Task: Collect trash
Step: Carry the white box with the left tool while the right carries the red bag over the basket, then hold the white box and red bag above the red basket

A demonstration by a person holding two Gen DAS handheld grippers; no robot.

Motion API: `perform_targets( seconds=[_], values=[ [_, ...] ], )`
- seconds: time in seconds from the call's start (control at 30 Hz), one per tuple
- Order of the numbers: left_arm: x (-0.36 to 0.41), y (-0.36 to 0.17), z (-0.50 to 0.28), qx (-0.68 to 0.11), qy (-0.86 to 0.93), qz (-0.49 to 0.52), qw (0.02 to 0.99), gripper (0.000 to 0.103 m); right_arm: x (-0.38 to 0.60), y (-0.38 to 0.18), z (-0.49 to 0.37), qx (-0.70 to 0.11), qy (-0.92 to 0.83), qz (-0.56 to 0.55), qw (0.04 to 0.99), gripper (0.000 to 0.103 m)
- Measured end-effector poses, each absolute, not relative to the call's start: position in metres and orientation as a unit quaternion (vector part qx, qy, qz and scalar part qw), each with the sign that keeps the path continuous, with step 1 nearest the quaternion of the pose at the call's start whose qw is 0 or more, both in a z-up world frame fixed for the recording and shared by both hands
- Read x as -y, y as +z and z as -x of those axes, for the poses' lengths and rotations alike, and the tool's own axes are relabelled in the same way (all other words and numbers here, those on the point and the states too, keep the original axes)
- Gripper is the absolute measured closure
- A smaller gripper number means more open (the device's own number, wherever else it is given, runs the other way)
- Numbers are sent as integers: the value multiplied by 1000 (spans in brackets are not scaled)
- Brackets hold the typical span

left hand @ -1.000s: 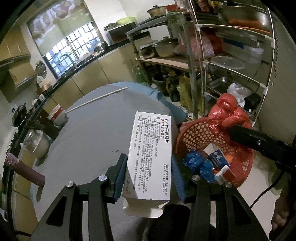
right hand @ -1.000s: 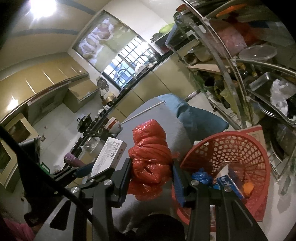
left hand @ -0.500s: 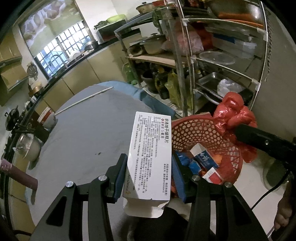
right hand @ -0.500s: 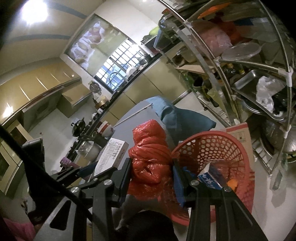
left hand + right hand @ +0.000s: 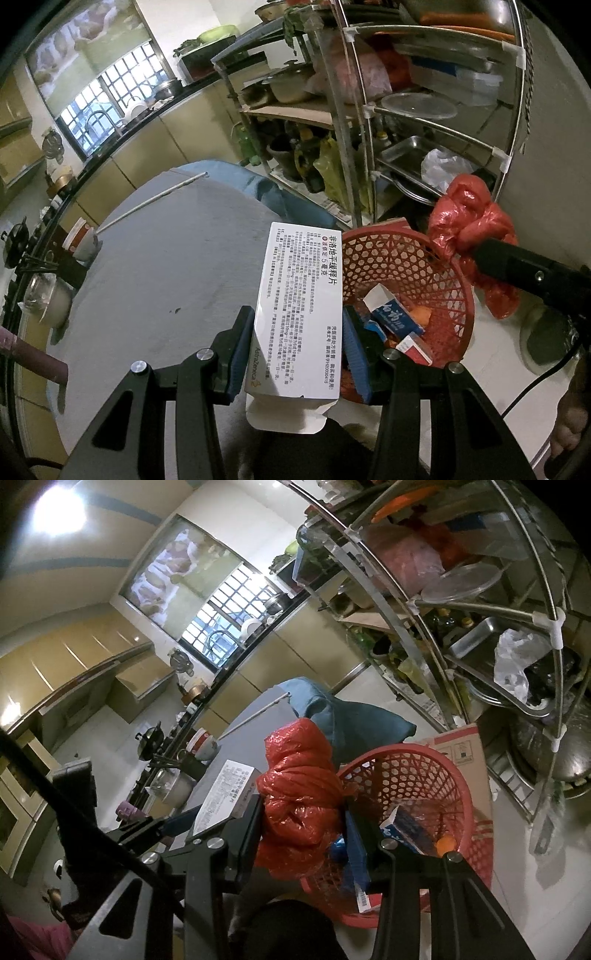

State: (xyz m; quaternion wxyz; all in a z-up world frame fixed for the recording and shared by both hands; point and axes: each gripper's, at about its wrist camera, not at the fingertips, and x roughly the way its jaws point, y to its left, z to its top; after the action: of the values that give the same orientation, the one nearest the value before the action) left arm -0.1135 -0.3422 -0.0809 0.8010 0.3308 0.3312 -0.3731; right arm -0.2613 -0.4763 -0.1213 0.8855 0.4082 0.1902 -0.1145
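My left gripper [image 5: 299,347] is shut on a white medicine box [image 5: 299,295] printed with small text, held at the table's right edge beside the rim of a red mesh basket [image 5: 402,258]. The basket [image 5: 424,775] holds small cartons and blue wrappers. My right gripper [image 5: 304,830] is shut on a crumpled red plastic bag [image 5: 301,786], held at the basket's left rim. In the left wrist view the red bag [image 5: 469,221] hangs at the basket's far right rim. The white box [image 5: 225,794] also shows left of the bag in the right wrist view.
A grey table [image 5: 166,258] carries a long white stick [image 5: 147,203] and a paper cup [image 5: 79,240]. A metal rack [image 5: 406,110] loaded with pots and trays stands behind the basket. A cardboard box [image 5: 461,746] sits behind the basket. A kitchen counter runs along the left.
Both grippers have shifted toward the basket with their loads still clamped. The basket's inside now shows more fully, and the red bag sits farther over toward its far rim.
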Motion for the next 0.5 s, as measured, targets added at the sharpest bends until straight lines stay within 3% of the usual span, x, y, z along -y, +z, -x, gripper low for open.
perform_targets(
  seconds=[0.5],
  values=[
    [356, -88, 119, -337, -385, -337, 790, 54, 483, -125, 272, -189, -127, -418, 880, 58]
  ],
)
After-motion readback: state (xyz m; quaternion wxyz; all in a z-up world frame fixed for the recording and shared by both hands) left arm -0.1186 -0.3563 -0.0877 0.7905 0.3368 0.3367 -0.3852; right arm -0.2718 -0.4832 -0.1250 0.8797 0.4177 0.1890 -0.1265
